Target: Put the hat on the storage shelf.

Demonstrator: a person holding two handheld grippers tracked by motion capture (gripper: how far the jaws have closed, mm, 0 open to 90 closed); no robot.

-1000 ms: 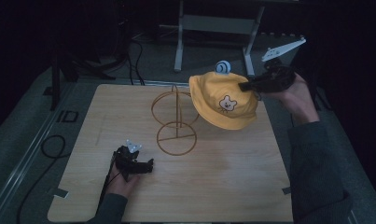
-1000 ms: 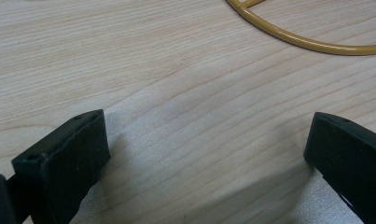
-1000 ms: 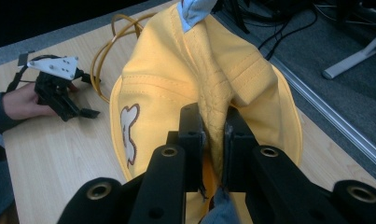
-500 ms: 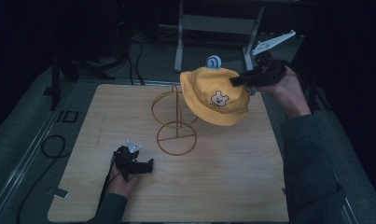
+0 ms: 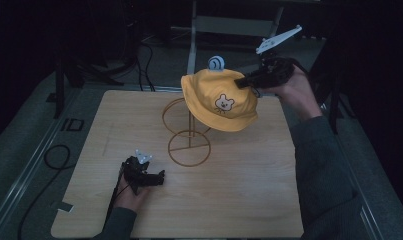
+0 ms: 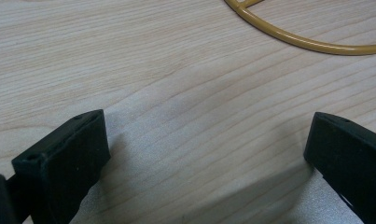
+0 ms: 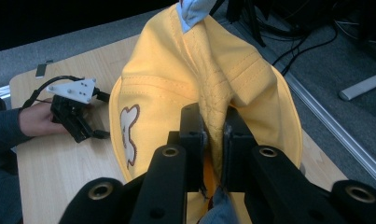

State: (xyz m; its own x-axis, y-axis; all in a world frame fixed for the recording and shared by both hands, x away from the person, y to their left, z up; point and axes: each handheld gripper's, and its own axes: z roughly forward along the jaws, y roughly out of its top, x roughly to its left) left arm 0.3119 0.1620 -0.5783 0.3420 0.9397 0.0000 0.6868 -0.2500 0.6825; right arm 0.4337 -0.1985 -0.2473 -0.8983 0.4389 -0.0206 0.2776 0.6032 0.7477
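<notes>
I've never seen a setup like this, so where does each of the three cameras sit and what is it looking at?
High view: above the table, looking forward and down; both forearms, left gripper, right gripper.
Left gripper view: rides the left gripper, facing tabletop; open jaws.
Right gripper view: rides the right gripper, pinching the yellow hat.
Shared: gold wire stand.

I can read no text, brand, number or label anywhere. The one sign I see is a cartoon bear face on the yellow bucket hat [image 5: 219, 97]; the pale blue tab [image 5: 216, 63] at its crown carries a mark too small to read.
</notes>
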